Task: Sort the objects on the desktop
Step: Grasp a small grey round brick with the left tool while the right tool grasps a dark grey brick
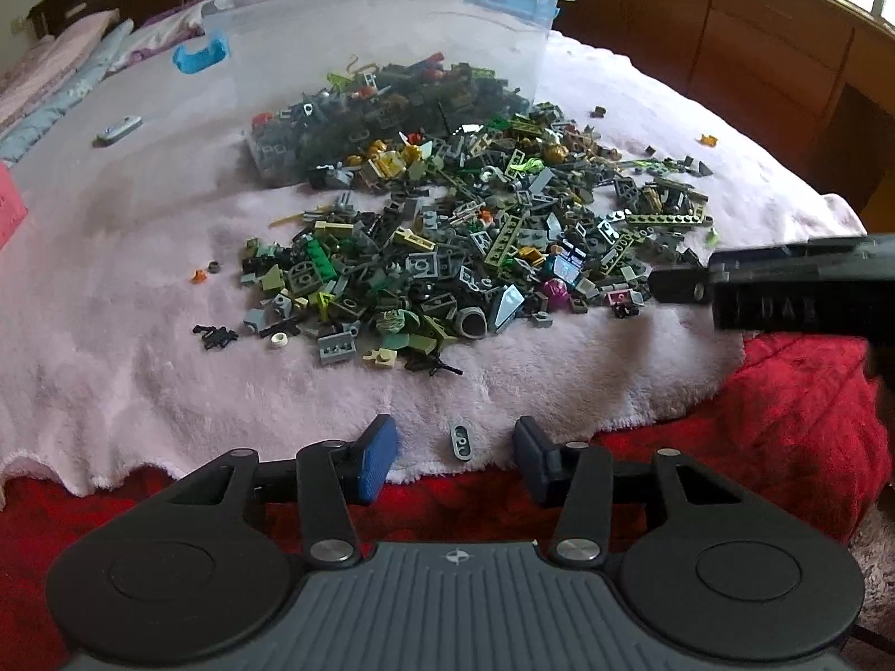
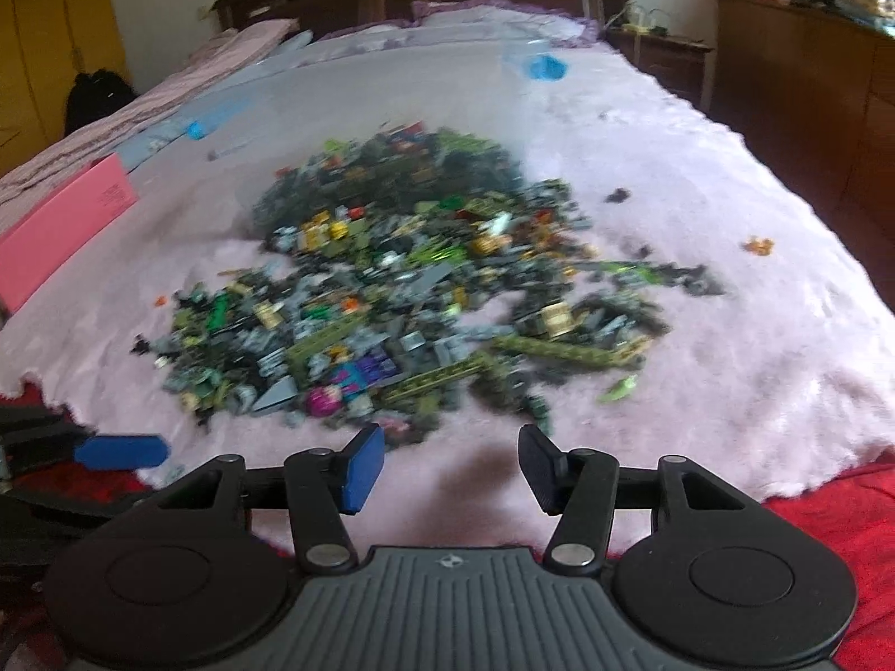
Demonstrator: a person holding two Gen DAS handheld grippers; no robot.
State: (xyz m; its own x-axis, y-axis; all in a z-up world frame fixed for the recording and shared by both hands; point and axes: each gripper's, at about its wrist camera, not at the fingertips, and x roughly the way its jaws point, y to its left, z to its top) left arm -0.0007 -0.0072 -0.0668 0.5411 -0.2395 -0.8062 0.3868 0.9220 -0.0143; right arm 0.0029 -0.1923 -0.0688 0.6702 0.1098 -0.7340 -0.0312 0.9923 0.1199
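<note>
Pink fluffy blanket [image 1: 112, 302] covers the bed and carries a big pile of small toy bricks [image 1: 447, 235], which spills from a clear plastic box [image 1: 358, 39] lying on its side. The left gripper [image 1: 456, 450] is spread open, with one small grey piece [image 1: 461, 439] lying between its fingers. The right gripper [image 2: 452, 464] is also open and empty, just before the near edge of the pile.

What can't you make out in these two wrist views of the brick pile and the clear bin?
- Brick pile, right wrist view: motion blur smears single pieces beyond telling apart.
- Clear bin, left wrist view: the bricks inside show only dimly through its cloudy wall.
- Right gripper, left wrist view: cut off by the right edge, only one fingertip shows.
- Small grey piece, between the left gripper's fingers: too small to identify.
</note>
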